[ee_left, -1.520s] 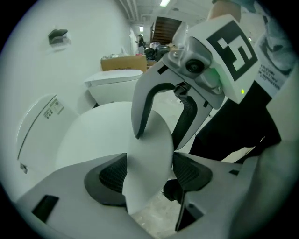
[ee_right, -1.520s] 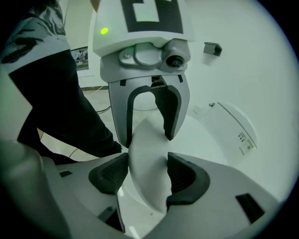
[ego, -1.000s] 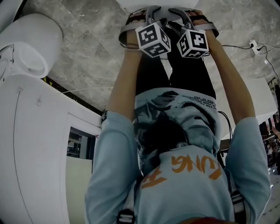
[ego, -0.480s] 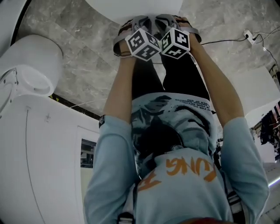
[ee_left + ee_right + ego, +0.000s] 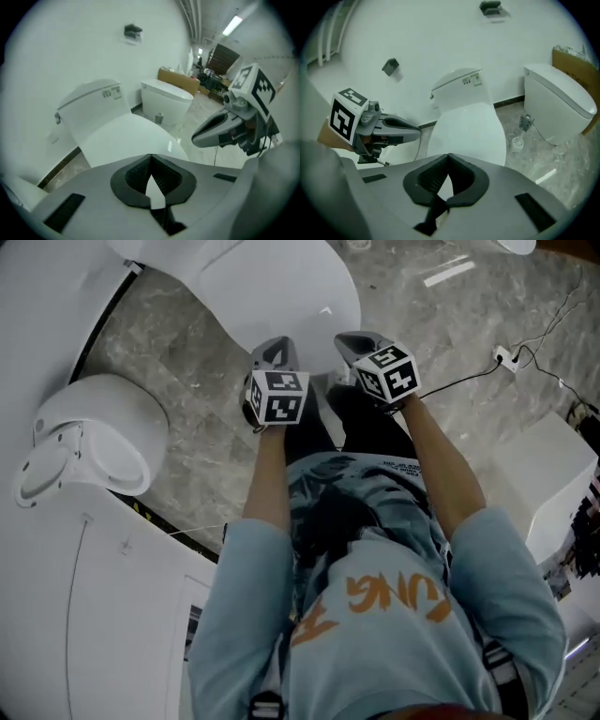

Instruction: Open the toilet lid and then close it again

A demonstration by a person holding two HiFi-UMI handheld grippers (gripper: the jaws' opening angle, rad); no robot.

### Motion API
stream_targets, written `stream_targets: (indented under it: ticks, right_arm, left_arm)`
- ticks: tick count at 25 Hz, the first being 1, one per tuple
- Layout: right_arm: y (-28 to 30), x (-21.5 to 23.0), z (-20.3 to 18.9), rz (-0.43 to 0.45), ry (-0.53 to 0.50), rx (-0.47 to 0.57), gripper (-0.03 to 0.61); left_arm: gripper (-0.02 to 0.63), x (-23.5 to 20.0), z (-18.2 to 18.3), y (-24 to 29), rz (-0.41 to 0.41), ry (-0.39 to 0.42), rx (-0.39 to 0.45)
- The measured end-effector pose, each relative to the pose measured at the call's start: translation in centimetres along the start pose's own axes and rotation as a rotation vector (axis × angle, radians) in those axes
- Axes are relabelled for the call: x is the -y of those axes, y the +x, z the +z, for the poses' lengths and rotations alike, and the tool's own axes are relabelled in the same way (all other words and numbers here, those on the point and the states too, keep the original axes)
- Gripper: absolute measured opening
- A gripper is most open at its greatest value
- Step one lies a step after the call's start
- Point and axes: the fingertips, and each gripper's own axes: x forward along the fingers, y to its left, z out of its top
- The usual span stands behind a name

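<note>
The white toilet stands with its lid (image 5: 281,292) down flat, the tank (image 5: 89,105) behind it against the wall. My left gripper (image 5: 275,348) and right gripper (image 5: 354,343) hover side by side just off the lid's front edge, apart from it. Both have just been closing, and each pair of jaws now meets at the tips with nothing between. In the left gripper view my left gripper (image 5: 150,157) points over the lid (image 5: 126,136), the right gripper (image 5: 220,129) beside it. The right gripper (image 5: 448,156) faces the lid (image 5: 468,129) and tank (image 5: 459,86), with the left gripper (image 5: 389,126) at its left.
A second toilet (image 5: 560,101) stands to the right, a small fitting (image 5: 518,140) on the marble floor between the two. A white rounded fixture (image 5: 94,442) and white panel (image 5: 84,615) lie at the left. A cable with plug (image 5: 502,357) and a white box (image 5: 553,484) lie at the right.
Both grippers have lifted away from the lid's front edge and spread apart, each rolling about its own axis. The view has swung so that far more of the closed toilet shows.
</note>
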Motion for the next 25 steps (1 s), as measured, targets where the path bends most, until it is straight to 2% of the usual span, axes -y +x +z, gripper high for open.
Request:
stream_targets:
  ticks: [5, 9, 11, 13, 15, 18, 20, 25]
  right_arm:
    - [-5.4, -3.4, 5.8, 0.035, -0.023, 0.146, 0.012]
    - [-8.6, -6.0, 12.4, 0.060, -0.078, 0.280, 0.012]
    - [-11.0, -6.8, 15.4, 0.062, -0.067, 0.367, 0.012]
    - [-13.6, -7.8, 18.3, 0.079, -0.031, 0.465, 0.012]
    - [-15.6, -9.2, 21.0, 0.087, -0.037, 0.537, 0.012]
    - [-18.8, -11.9, 24.6, 0.090, -0.104, 0.624, 0.012]
    - [-21.5, -13.9, 27.0, 0.102, -0.152, 0.697, 0.012]
    - [-28.8, -17.4, 33.5, 0.068, -0.257, 0.848, 0.012]
  left_arm:
    - [0.026, -1.7, 7.1, -7.9, 0.137, -0.135, 0.222]
    - [0.026, -4.5, 11.6, -14.3, 0.269, -0.242, 0.379]
    - [0.026, -5.1, 13.4, -17.6, 0.325, -0.271, 0.451]
    - [0.026, -5.6, 15.2, -21.2, 0.369, -0.280, 0.527]
    - [0.026, -6.4, 16.5, -24.7, 0.406, -0.287, 0.606]
    - [0.026, -7.1, 18.3, -30.2, 0.445, -0.306, 0.743]
    - [0.026, -6.8, 19.7, -33.3, 0.468, -0.286, 0.820]
    - [0.026, -4.9, 23.6, -39.9, 0.511, -0.239, 0.964]
